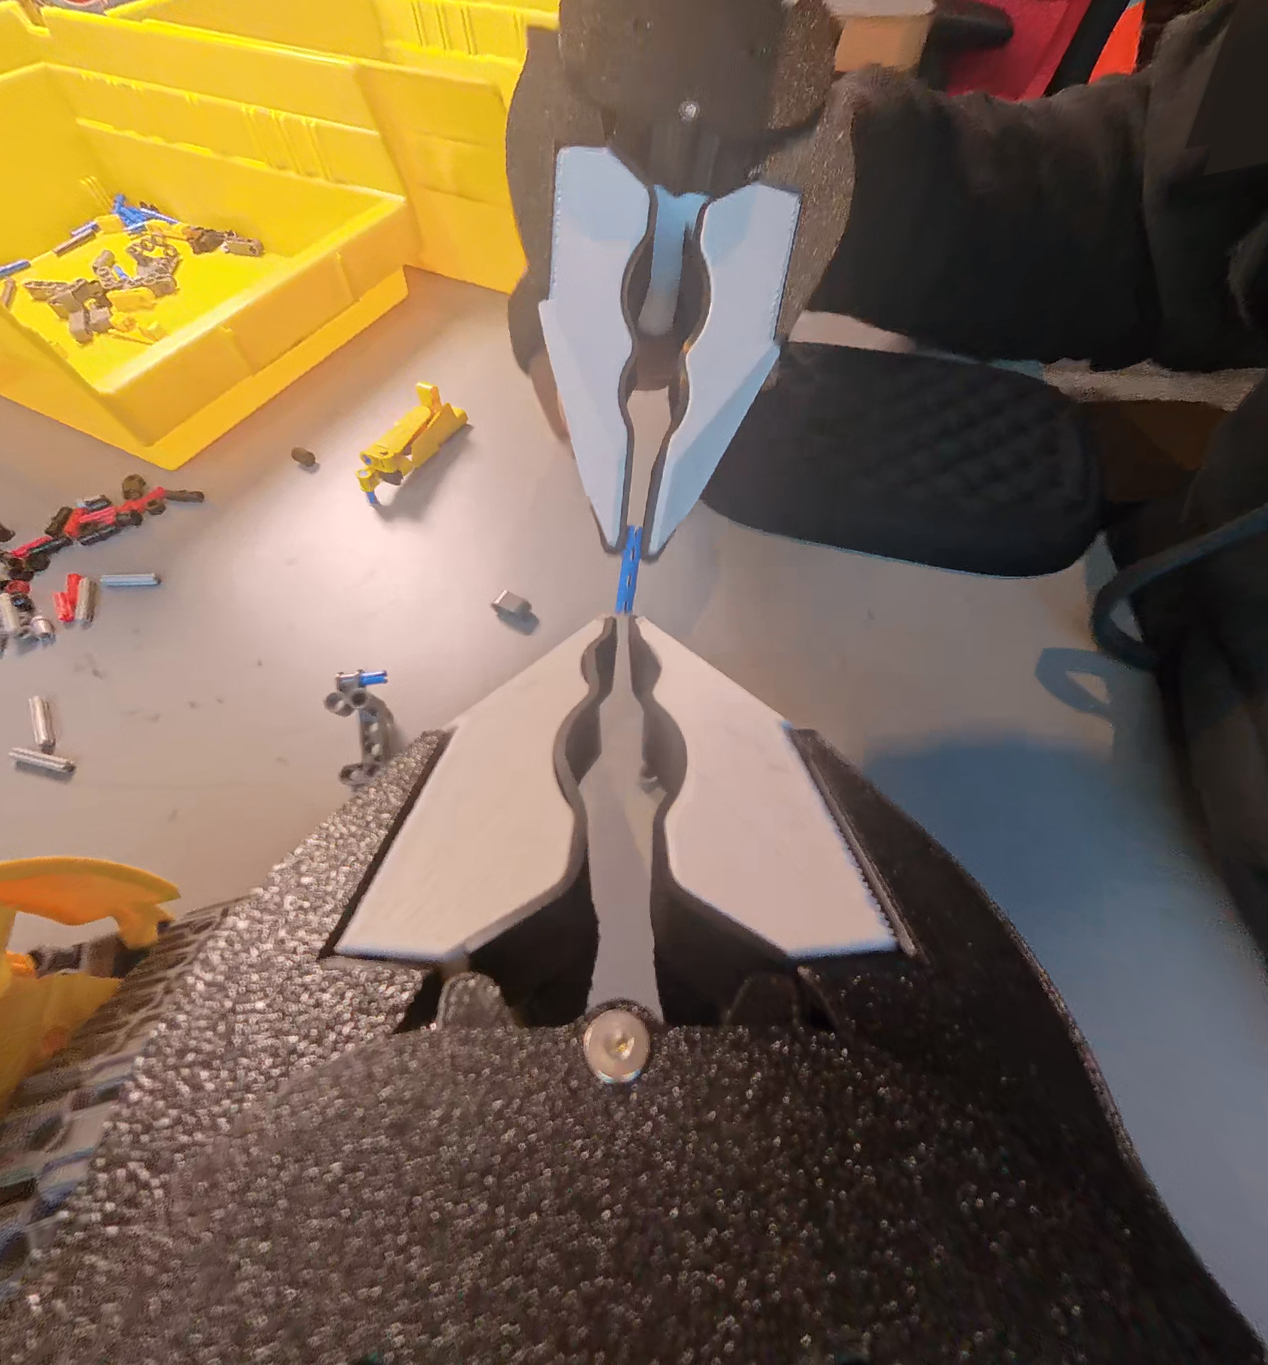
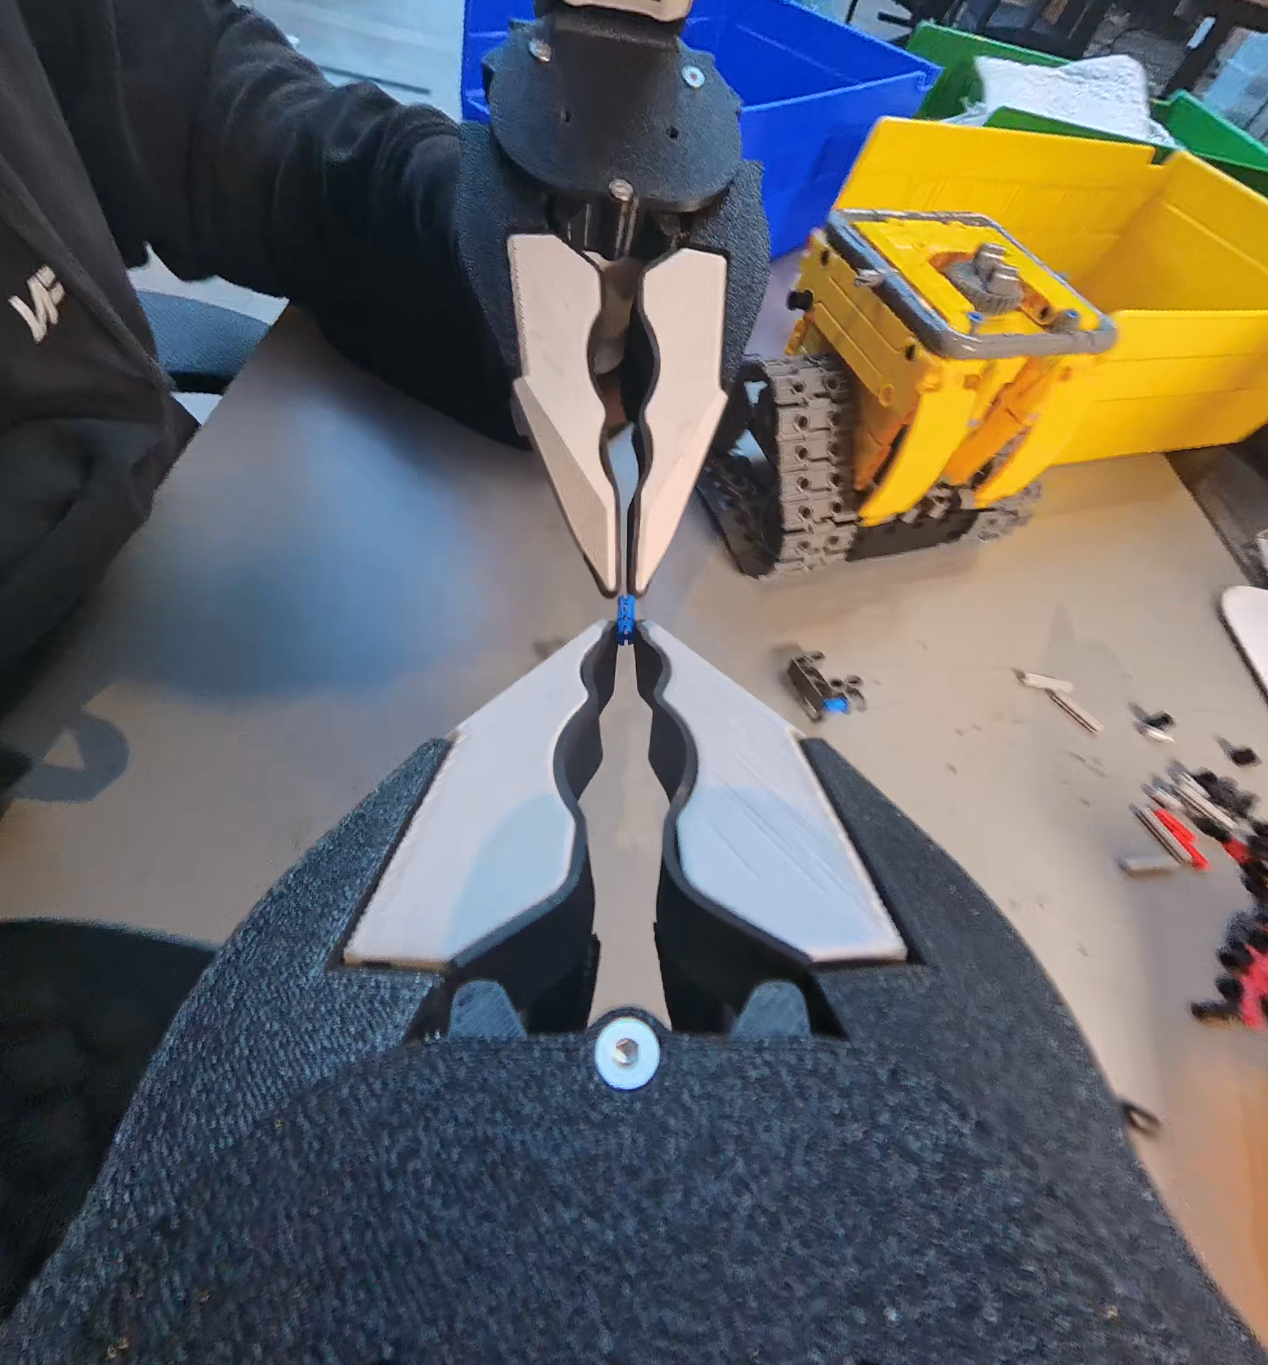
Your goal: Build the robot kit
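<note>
Both grippers meet tip to tip above the grey table, each clamped on one end of the same small blue pin.

Left gripper: jaws closed to a hairline, the near end of the pin pinched at the very tips. Right gripper: likewise closed on the pin, only a short stub of blue showing between the two sets of tips. The pin is held clear of the table, roughly level between the tools.

Handling, as judged: the pin looks like hard plastic, very light, stiff, with ridges or holes along its length that should give the pads some bite. It is thin, so a grip at the extreme tip may let it twist or flick out; a hold nearer mid-length seems safer.

Surroundings, left wrist view: a yellow bin far left with loose grey and blue parts; a small yellow assembly on the table; scattered red and black pieces at left.

Right wrist view: a yellow tracked vehicle model far right, a larger yellow box behind it, a blue bin beyond.

Writing: a pale logo on the person's dark sleeve, partly cut off; no other labels legible.
</note>
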A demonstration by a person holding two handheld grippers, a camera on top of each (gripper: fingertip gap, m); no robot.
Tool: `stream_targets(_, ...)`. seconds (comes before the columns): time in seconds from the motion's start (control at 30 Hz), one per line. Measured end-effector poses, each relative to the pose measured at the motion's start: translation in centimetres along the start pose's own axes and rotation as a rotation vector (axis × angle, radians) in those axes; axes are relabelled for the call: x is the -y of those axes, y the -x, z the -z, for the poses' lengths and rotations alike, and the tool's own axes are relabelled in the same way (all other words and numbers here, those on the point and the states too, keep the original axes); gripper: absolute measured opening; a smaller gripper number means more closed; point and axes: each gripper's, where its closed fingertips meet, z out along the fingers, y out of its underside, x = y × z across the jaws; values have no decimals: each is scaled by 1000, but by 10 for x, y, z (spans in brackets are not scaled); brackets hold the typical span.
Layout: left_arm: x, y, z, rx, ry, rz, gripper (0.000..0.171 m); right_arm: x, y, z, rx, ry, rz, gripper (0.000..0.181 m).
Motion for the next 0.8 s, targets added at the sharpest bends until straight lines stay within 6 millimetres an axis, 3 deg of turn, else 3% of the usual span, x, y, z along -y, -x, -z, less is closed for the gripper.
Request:
stream_targets(0.13,-9,18,-18,63,127,-45,14,-28,-33,40,-120,34,-65,5)
stream_targets(0.23,-17,28,-43,65,229,-32,19,-49,-38,53,-157,48,-93,5)
stream_targets(0.43,-30,46,-74,55,380,-68,27,-62,-30,54,-159,58,-61,5)
stream_targets(0.67,-35,40,-82,-3,388,-47,15,-67,-26,54,-154,43,-95,5)
stream_targets(0.8,-34,28,-74,-54,336,13,14,-56,-27,56,-169,-8,-102,5)
